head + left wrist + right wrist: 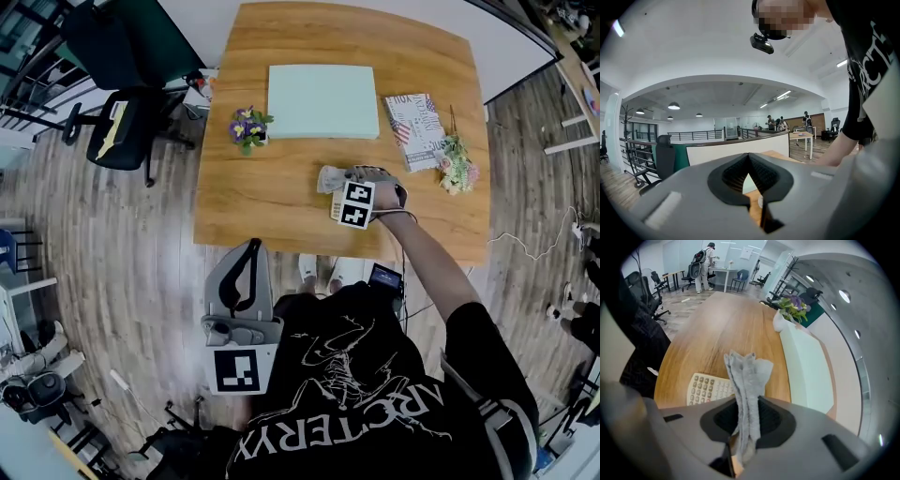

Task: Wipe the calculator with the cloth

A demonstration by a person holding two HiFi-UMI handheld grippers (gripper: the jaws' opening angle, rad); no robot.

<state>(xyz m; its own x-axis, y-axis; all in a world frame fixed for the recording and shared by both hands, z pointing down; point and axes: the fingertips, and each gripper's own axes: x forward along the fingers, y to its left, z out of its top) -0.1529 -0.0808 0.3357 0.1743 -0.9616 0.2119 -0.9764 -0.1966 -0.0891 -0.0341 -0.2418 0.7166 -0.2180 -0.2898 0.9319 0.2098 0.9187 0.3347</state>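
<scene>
My right gripper (746,420) is shut on a grey cloth (746,380), which sticks out forward past the jaws. Just under the cloth lies a cream calculator (707,389) on the wooden table (726,329). In the head view the right gripper (349,187) hovers over the table's front middle, the cloth (333,176) poking out to its left and the calculator (336,208) mostly hidden beneath it. My left gripper (242,281) hangs off the table near my body, pointing up and away. Its jaws (749,177) are shut with nothing in them.
A pale green board (322,101) lies at the table's far middle, with a small flower pot (247,127) to its left. A patterned booklet (413,127) and a flower bunch (457,164) sit at the right. A black office chair (127,131) stands left of the table.
</scene>
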